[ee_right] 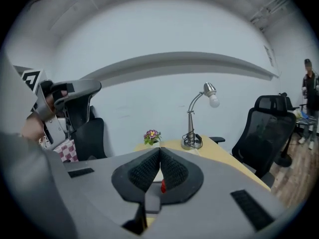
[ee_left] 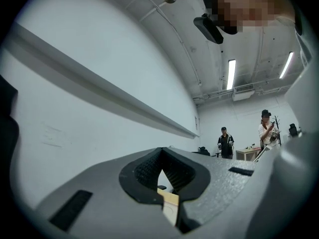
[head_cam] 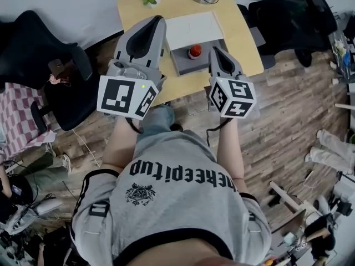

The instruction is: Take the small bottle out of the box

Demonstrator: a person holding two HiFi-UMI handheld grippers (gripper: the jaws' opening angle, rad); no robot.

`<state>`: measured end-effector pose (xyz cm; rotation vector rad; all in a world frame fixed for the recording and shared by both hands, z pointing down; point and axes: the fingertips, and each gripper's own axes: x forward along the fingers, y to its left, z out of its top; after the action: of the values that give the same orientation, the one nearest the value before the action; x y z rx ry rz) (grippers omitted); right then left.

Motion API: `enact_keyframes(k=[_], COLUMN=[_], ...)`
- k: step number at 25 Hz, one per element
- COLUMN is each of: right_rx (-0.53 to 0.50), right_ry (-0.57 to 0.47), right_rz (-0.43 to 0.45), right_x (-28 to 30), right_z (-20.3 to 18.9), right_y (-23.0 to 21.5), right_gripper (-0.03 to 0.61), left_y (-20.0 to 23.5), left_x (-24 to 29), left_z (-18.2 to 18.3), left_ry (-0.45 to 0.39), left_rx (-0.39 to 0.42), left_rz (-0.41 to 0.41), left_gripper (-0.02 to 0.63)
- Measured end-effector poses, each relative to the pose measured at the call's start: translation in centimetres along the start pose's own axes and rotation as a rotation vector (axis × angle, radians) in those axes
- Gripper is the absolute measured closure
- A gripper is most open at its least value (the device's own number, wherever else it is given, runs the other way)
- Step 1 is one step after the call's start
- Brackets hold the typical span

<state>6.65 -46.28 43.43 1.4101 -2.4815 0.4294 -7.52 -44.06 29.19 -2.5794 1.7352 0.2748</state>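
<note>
As box (head_cam: 191, 65) sits open — bottle (head_cam: 194, 51) inside.

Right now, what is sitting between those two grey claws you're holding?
In the head view, the grey box lies between the left gripper and the right gripper, with the red-capped small bottle inside it.

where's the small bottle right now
Head view, centre: the small bottle sits in the open box on the wooden table, just left of the fingers of the right gripper.
</note>
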Motion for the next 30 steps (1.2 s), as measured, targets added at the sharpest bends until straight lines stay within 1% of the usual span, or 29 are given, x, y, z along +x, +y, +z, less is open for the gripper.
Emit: enact_keyframes(k=[6, 11, 14, 17, 20, 23, 30], right_rx=[0.043, 0.057, 0.06, 0.056, 0.052, 0.049, 0.037], right_ry=[0.119, 0.209, 0.265, 0.323, 0.352, 0.377, 0.404], right_rz=[-0.024, -0.016, -0.016, -0.017, -0.029, -0.048, -0.093], right_x=[3.3, 4.9, 5.8, 6.8, 7.8, 8.8, 10.7], right_z=[-3.6, -6.3, -8.0, -9.6, -10.6, -11.5, -12.3], right_y=[-1.1, -1.3, -1.3, -1.3, -1.3, -1.5, -1.9], right_gripper=[0.575, 0.566, 0.522, 0.466, 0.429, 0.41, 0.405], left_y=[2.0, 2.9, 3.5, 4.2, 4.9, 5.8, 8.1], left_x=[2.2, 3.3, 3.5, 3.7, 3.7, 3.6, 3.4], left_z=[-2.0, -3.2, -3.8, -4.2, -4.3, -4.5, -4.6], left_ry=[0.037, 0.06, 0.071, 0.078, 0.084, 0.088, 0.094], left_rx=[-0.021, -0.038, -0.044, -0.047, -0.045, -0.045, -0.038], left_rz=[-0.015, -0.019, -0.017, -0.012, -0.004, 0.009, 0.043], left_gripper=[0.612, 0.612, 0.612, 0.612, 0.612, 0.613, 0.612])
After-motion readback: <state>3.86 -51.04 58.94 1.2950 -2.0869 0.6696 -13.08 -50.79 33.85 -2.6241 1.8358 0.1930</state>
